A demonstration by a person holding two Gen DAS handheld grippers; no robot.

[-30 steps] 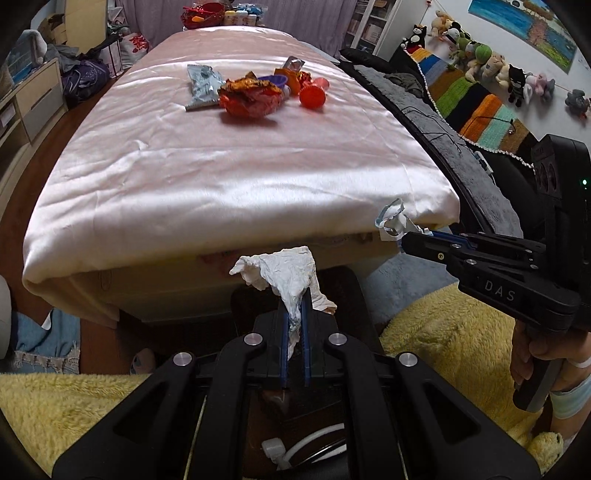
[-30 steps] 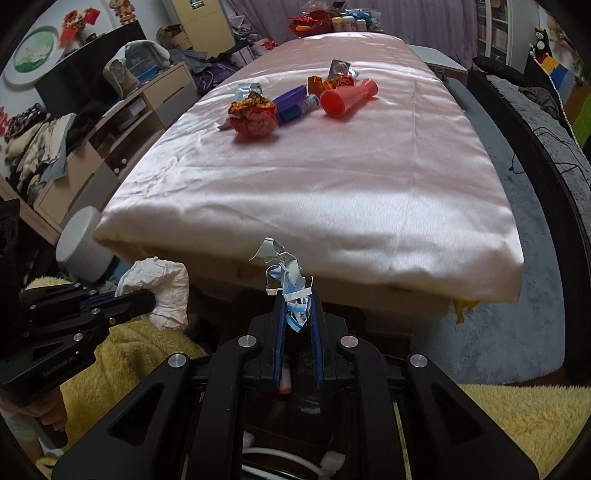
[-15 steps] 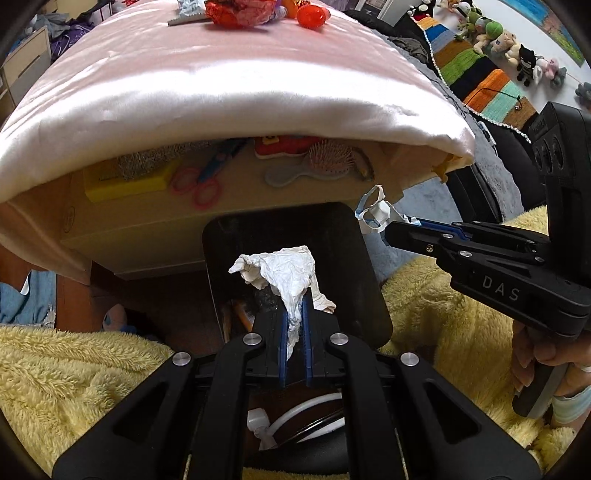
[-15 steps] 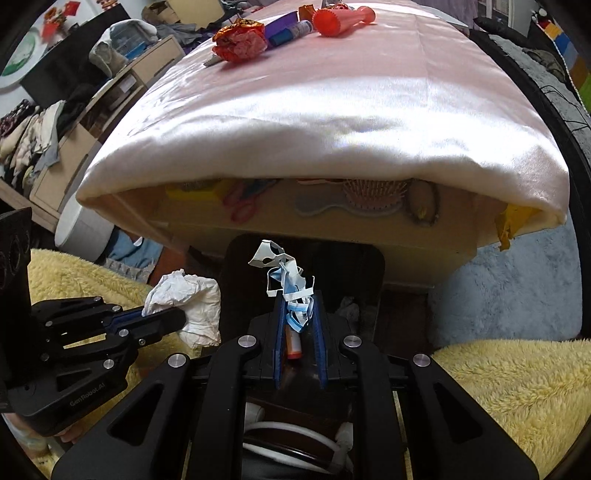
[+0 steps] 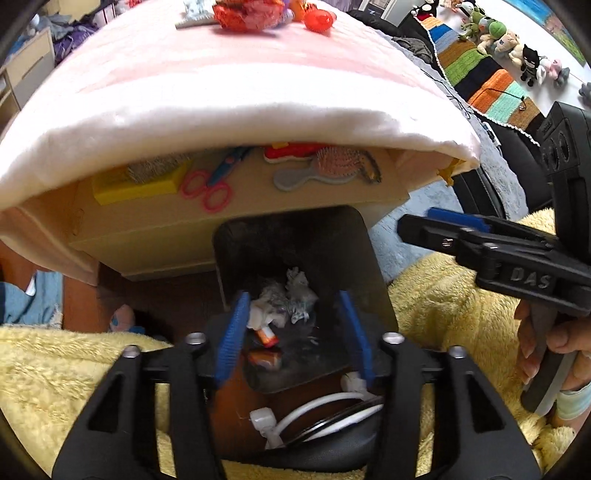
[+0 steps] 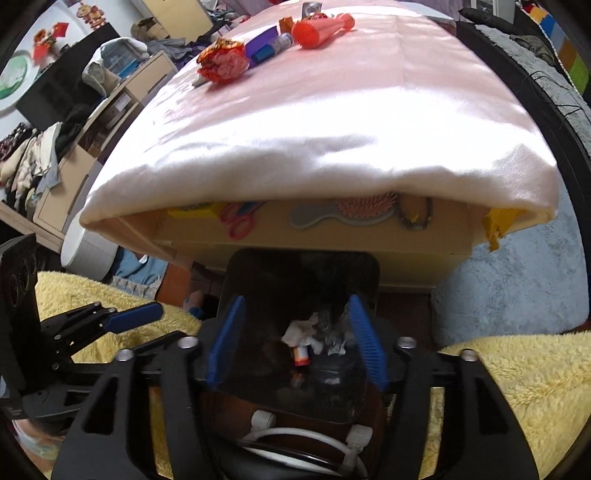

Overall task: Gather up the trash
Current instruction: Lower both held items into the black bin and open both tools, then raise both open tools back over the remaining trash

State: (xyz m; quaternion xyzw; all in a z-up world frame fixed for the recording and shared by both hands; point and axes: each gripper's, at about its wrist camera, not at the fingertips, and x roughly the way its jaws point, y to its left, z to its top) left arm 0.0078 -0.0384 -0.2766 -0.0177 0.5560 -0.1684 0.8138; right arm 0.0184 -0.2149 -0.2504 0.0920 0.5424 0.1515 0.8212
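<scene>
Both grippers are hanging over a dark, square-mouthed plastic trash bin point(image 5: 295, 240) that is standing on the floor against the near end of the worktop point(image 6: 351, 110), which is draped in a shiny pink satin cloth. The left gripper point(image 5: 295, 328) is spreading its blue-padded fingers point(image 5: 232, 332) wide, gripping nothing, and the right gripper point(image 6: 295, 339) is likewise holding its blue fingers point(image 6: 365, 339) apart and empty. Down in the bin a crumpled white tissue point(image 5: 295, 280) is lying among other scraps, with a small white-and-orange tube point(image 6: 301, 354) beside it (the bottom of the bin is too dim to sort out further). Far up the worktop more litter is waiting: a crinkled red-and-orange foil wrapper point(image 6: 223, 64), a purple packet point(image 6: 262, 38) and a red ribbed plastic bottle point(image 6: 321, 26) lying on its side. On the open shelf under the cloth, pink-handled scissors point(image 5: 207, 188) and a grey hairbrush with pink bristles point(image 5: 321, 170) are lying flat. A fluffy yellow blanket point(image 6: 517, 387) is filling both lower corners.
</scene>
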